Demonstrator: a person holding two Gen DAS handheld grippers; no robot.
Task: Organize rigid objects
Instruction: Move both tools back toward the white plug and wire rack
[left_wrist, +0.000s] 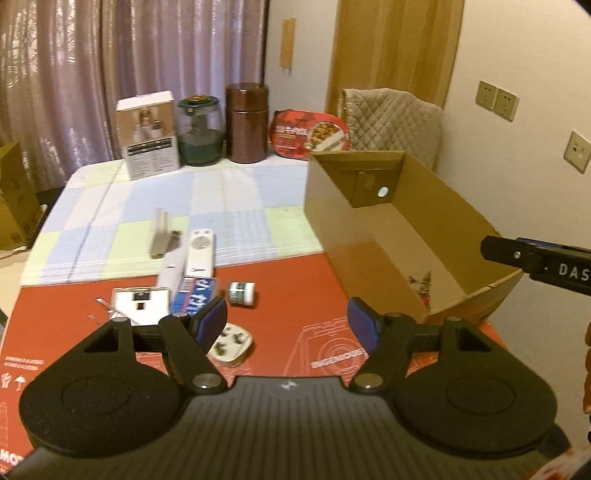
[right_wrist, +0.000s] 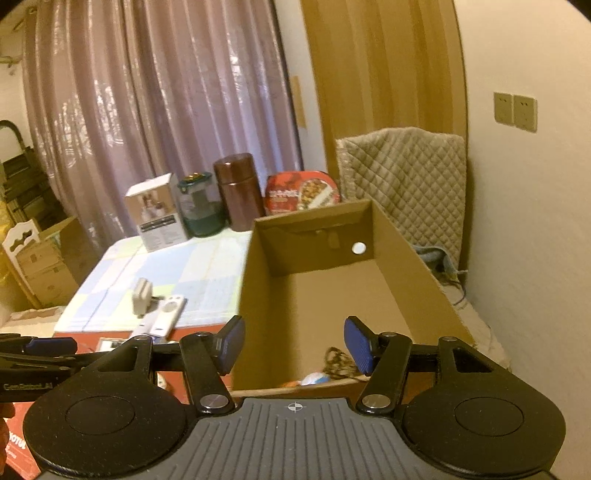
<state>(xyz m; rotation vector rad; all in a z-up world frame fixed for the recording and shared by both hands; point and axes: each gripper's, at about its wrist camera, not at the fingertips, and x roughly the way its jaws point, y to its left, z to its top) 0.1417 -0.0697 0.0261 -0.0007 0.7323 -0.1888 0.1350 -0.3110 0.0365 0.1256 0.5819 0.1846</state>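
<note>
An open cardboard box (left_wrist: 402, 229) stands on the right of the table; it also shows in the right wrist view (right_wrist: 332, 280), with something tangled and a pale item on its near floor. Left of it lie a white remote (left_wrist: 200, 252), a blue-and-white carton (left_wrist: 194, 295), a small green-labelled jar (left_wrist: 242, 292), a white plug adapter (left_wrist: 231, 344), a flat white box (left_wrist: 140, 306) and a beige stand (left_wrist: 160, 236). My left gripper (left_wrist: 290, 325) is open and empty above the red mat. My right gripper (right_wrist: 293, 345) is open and empty over the box's near end.
At the table's back stand a white carton (left_wrist: 149, 134), a green glass jar (left_wrist: 199, 129), a brown canister (left_wrist: 246, 122) and a red food pack (left_wrist: 310, 134). A quilted chair back (left_wrist: 391, 122) is behind the box. Cardboard boxes (right_wrist: 44, 266) stand on the left.
</note>
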